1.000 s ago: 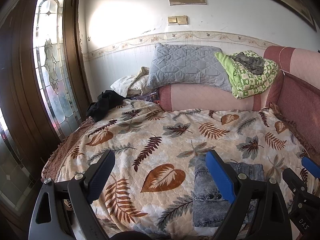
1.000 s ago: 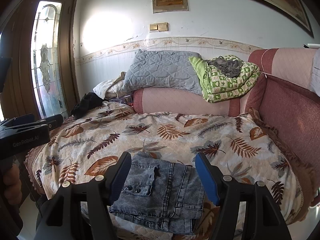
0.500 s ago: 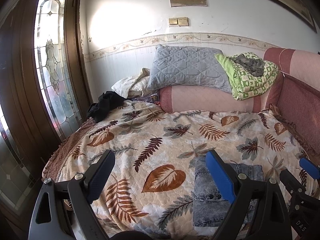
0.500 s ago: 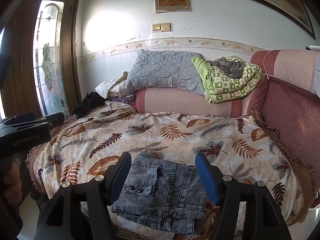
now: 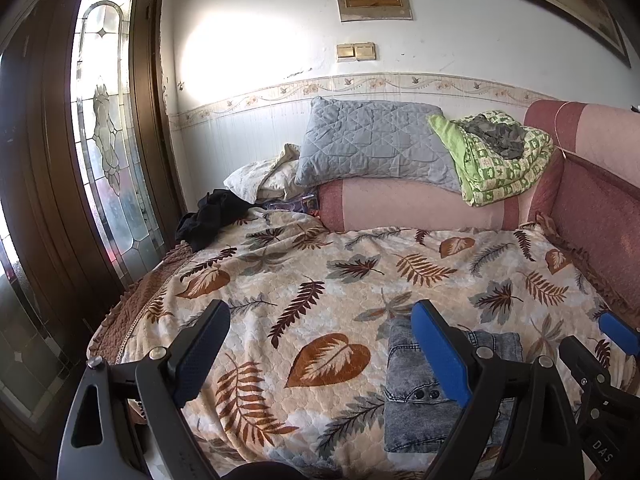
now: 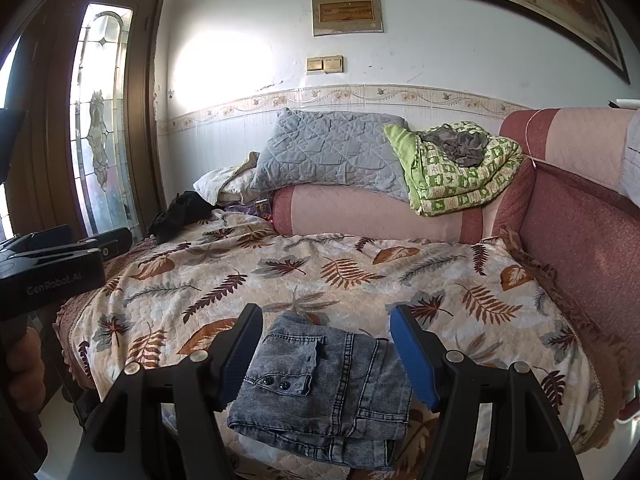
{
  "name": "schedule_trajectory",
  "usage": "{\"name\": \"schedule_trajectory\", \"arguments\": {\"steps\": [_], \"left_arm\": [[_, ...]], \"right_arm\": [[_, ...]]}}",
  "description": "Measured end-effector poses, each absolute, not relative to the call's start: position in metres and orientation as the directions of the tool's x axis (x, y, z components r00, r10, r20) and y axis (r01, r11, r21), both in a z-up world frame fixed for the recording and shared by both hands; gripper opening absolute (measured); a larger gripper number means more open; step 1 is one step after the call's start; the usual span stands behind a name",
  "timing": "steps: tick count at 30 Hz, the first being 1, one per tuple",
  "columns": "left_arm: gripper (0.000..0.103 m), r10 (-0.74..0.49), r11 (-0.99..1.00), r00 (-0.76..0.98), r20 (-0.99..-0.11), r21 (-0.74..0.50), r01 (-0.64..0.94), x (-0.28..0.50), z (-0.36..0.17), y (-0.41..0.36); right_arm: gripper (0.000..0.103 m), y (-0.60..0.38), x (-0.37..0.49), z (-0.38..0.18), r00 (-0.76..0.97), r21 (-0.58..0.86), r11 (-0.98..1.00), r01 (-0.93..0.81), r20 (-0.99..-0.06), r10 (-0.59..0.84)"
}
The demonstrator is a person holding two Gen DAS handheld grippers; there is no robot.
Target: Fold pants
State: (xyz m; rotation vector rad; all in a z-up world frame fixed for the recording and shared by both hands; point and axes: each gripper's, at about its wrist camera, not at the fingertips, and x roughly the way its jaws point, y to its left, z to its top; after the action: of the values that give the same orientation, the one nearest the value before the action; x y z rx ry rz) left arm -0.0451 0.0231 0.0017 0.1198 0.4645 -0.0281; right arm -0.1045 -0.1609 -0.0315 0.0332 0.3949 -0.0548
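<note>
Pants: your folded grey acid-washed denim pants [image 6: 324,384] lie unmoved on the leaf-print quilted bedspread [image 5: 320,280].
Left gripper [image 5: 320,356]: still wide, empty.
Right gripper [image 6: 326,354]: unchanged, parted, touching nothing.

We see daylight from the glass door [image 5: 108,152] at nine o'clock, glare on the wall [image 5: 240,52], corners bent dark.

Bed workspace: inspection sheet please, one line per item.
Surface: leaf-print bedspread over the bed.
Job's things: grey denim pants, folded into a compact stack near the front edge.
Clutter: grey pillow, green blanket, black garment at the back.
Grippers: left claw open, empty; right claw open, pants seen between its fingers, not gripped.
Cables: nothing seen.
Surroundings: glass door, wall switch, pink bolster.
</note>
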Motion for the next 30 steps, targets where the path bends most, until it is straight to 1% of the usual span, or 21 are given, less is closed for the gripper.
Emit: {"name": "schedule_trajectory", "arguments": {"steps": [15,30], "left_arm": [[0.092,-0.001,0.99,0.886,-0.463,0.122,0.065,-0.045,0.004,0.022],[0.092,-0.002,0.989,0.877,-0.48,0.126,0.071,-0.04,-0.008,0.021]], "right_arm": [[0.07,-0.17,-0.105,-0.036,0.917,0.039,0.996,0.076,-0.396,-0.054],[0.07,-0.17,-0.1,-0.044,0.909,0.048,0.996,0.075,-0.414,-0.048]]}}
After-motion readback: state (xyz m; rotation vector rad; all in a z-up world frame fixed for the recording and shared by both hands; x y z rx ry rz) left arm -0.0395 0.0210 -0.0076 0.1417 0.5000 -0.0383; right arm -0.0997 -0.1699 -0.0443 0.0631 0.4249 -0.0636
